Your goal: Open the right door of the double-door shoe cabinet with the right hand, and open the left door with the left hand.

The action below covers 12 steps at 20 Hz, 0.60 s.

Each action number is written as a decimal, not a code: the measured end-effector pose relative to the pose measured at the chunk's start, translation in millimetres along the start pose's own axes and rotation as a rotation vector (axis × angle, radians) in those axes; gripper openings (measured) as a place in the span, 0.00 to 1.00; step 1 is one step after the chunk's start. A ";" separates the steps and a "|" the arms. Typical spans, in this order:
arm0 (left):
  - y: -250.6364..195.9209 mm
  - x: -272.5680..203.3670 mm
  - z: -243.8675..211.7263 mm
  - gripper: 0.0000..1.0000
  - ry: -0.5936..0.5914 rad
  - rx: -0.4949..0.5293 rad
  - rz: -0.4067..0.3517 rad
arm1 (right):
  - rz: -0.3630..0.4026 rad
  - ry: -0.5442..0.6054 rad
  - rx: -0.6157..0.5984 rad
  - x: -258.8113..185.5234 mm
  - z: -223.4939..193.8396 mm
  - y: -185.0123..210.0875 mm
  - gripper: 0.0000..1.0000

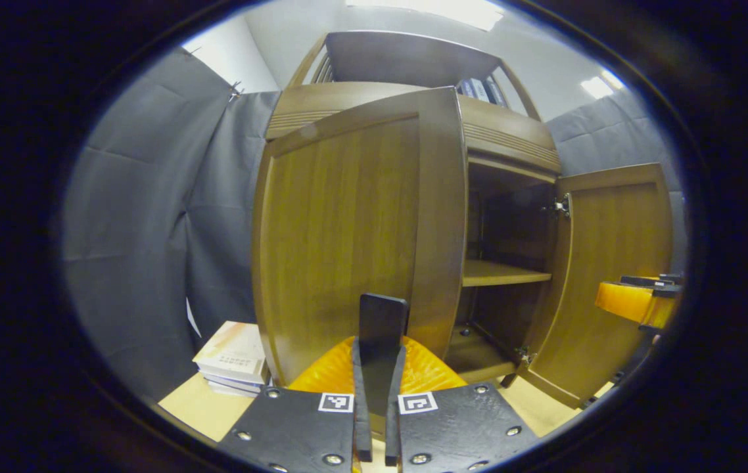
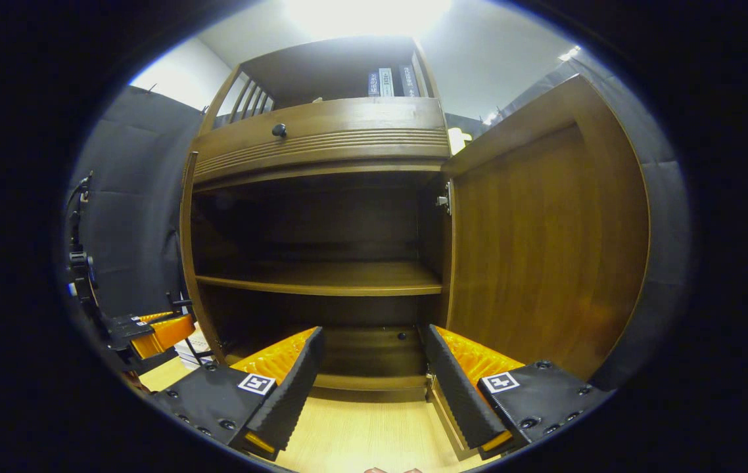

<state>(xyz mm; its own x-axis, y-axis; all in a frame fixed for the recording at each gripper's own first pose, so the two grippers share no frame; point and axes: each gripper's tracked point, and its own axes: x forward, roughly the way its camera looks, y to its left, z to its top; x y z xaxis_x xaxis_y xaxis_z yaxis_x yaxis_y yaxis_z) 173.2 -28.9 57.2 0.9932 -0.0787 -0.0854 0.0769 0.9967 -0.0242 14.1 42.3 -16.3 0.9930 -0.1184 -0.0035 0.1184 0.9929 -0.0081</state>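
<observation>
While the left tongs (image 1: 378,394) sit with their 2 fingers pressed onto a thin dark handle (image 1: 382,332) that stands upright between them, the left door (image 1: 361,230) of the shoe cabinet (image 1: 505,141) rises straight ahead of them, swung partly out from the cabinet front. Whether that handle is fixed to the door's edge is hard to tell from here. Past the door, to the right of these tongs, the dark interior shows with 1 shelf (image 1: 504,272) across it, and further right the right door (image 1: 617,276) hangs wide open. A stack of books (image 1: 234,358) lies on the floor low to the left of the tongs, beside the cabinet.

In the right gripper view, the right tongs (image 2: 373,384) are spread wide with nothing between the fingers. Directly ahead lies the open cabinet interior with its shelf (image 2: 328,279); the right door (image 2: 545,243) stands open just to their right. The left tongs (image 2: 157,332) appear low on the far left, outside the left door's edge.
</observation>
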 end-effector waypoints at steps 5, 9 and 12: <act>7.9 -21.7 -7.6 0.12 -0.025 -0.015 0.006 | 0.005 0.002 0.014 -8.7 -4.2 18.6 0.94; 17.7 -32.0 -1.2 0.10 -0.036 -0.036 -0.015 | 0.022 0.008 0.012 -10.9 -6.3 32.3 0.94; 47.5 -43.3 -1.4 0.12 -0.049 -0.062 -0.035 | 0.024 0.009 0.014 -9.8 -3.7 35.8 1.00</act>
<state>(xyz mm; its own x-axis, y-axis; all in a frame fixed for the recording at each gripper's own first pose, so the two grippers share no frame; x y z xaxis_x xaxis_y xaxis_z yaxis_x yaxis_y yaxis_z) 133.7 21.8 58.4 0.9932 -0.1109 -0.0347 0.1074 0.9903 -0.0885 8.5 79.0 -20.3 0.9954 -0.0946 -0.0126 0.0946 0.9955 0.0064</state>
